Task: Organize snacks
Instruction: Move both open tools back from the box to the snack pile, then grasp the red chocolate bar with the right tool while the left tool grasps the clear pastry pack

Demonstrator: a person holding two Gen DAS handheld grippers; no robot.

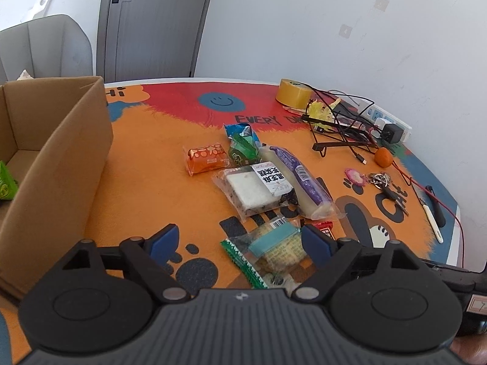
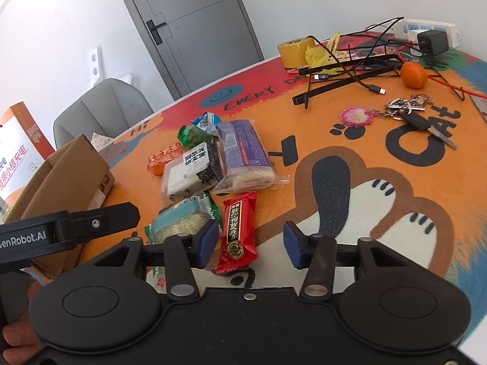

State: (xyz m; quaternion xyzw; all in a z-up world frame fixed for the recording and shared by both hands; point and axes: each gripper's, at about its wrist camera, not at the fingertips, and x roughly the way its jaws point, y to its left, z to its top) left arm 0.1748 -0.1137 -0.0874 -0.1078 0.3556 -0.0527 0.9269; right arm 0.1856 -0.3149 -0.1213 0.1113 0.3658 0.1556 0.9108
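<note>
Several wrapped snacks lie on the orange cartoon mat. My left gripper [image 1: 240,240] is open, low over a clear pack with a teal label [image 1: 275,245], which lies between its fingers. My right gripper [image 2: 251,243] is open around a red snack pack [image 2: 239,232]. Further off lie a white cake pack [image 1: 254,190], a long purple pack [image 1: 299,179], an orange pack [image 1: 205,158] and a green pack [image 1: 242,150]. An open cardboard box [image 1: 61,158] stands at the left with a green pack [image 1: 6,182] inside.
At the table's far right lie a yellow tape roll [image 1: 293,91], tangled cables and a black stand [image 1: 341,130], a power strip [image 1: 386,121], an orange fruit [image 1: 383,157], keys [image 1: 386,187] and a pink charm [image 1: 354,177]. A grey chair [image 2: 103,109] stands behind the table.
</note>
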